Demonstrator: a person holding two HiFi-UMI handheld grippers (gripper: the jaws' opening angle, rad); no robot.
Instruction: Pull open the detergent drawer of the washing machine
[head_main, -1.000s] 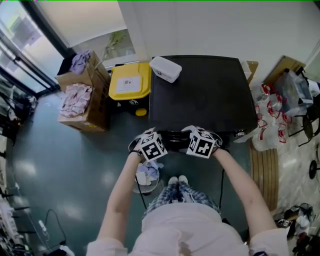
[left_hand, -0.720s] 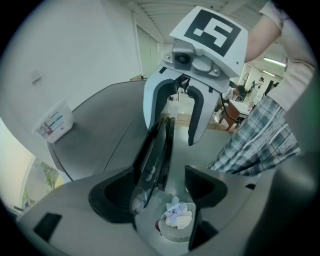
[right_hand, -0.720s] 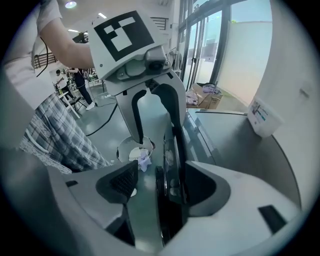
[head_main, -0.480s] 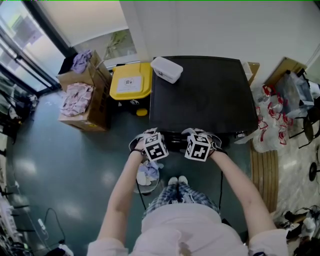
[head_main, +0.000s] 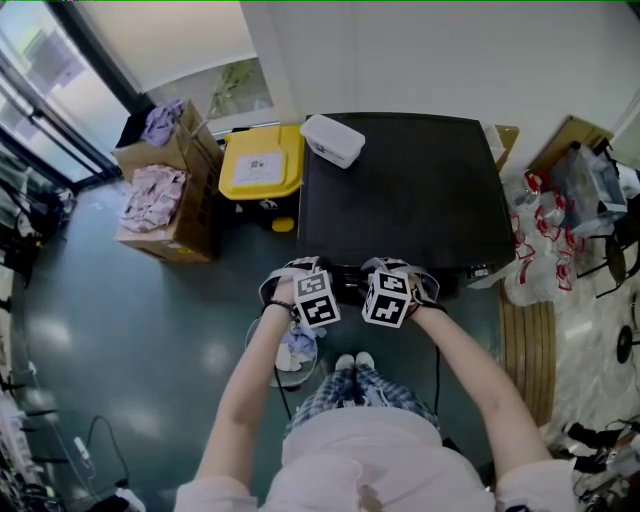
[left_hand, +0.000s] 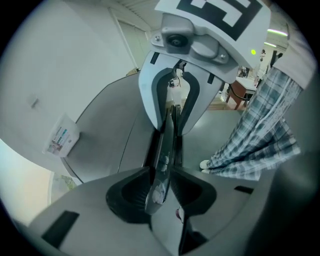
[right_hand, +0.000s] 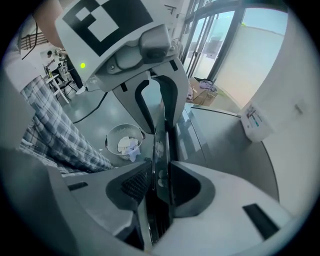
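the left tongs (left_hand: 162, 189) and the right tongs (right_hand: 160, 186) have just been closing, and each pinches the thin glossy front of the detergent drawer (left_hand: 167, 145) between its pads. the drawer sits at the near edge of the black washing machine (head_main: 405, 190), left of its middle. a white box (head_main: 331, 138) rests at the machine top's far left corner.

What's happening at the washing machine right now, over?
Jaws just closed: left tool and right tool pinch the drawer edge. Drawer not visibly out yet. Bin on floor below, clear.
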